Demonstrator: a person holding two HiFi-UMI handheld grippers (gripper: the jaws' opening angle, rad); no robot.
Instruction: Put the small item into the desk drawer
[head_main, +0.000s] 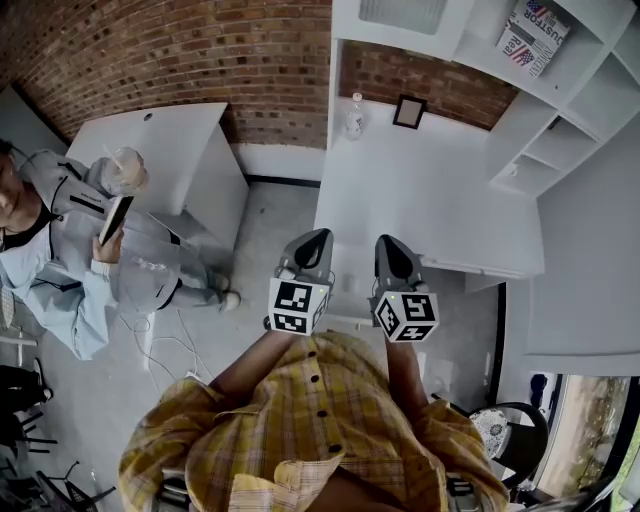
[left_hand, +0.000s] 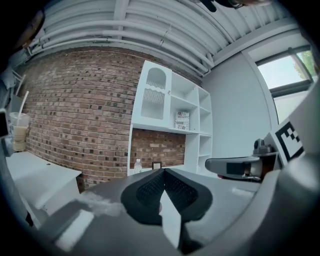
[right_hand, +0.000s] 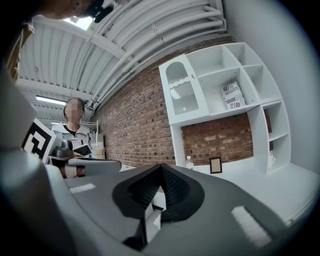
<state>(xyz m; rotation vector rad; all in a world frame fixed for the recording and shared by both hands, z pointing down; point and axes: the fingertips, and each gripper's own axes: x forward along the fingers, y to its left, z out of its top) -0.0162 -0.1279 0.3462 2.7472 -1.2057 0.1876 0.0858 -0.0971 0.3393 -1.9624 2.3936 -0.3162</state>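
Left tool (head_main: 318, 238): I am holding it closed, empty.
Right tool (head_main: 390, 242): I am holding it closed, empty.
Progress: I am only facing the table (head_main: 430, 200); I judge nothing is started.

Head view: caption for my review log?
Person in plaid shirt holds left claw and right claw, both shut, before a white desk.

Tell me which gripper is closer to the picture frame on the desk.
Right. In the head view the right gripper points almost straight at the frame, while the left gripper sits further off to the frame's left. Neither is close to it.
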